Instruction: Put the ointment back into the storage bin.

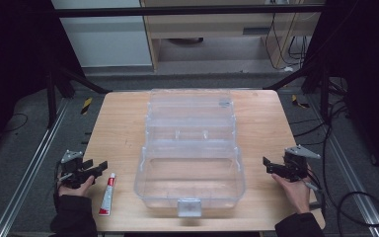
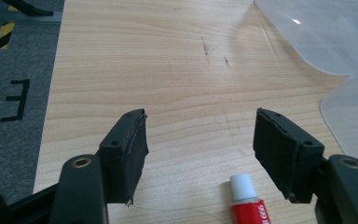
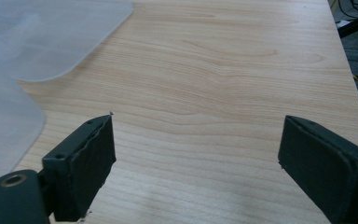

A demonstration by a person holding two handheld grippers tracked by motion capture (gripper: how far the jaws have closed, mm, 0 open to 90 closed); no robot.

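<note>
**Black grippers, dark sleeves**

Both forearms wear dark sleeves; the left gripper [image 1: 98, 167] and right gripper [image 1: 267, 165] are black, each topped by a grey three-cornered plate; their jaws carry flat black pads [image 2: 135, 149], brass-coloured pivot rivets and small screw holes; a cable trails from each.

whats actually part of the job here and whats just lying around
Part of the job:
- red-and-white tube, beside the left tool
- clear plastic box, open, mid-table
- right tool, open, near the box's right side

Just lying about:
- cables on the floor
- yellow-black tape strips on the floor
- wooden cabinet behind the table
</note>
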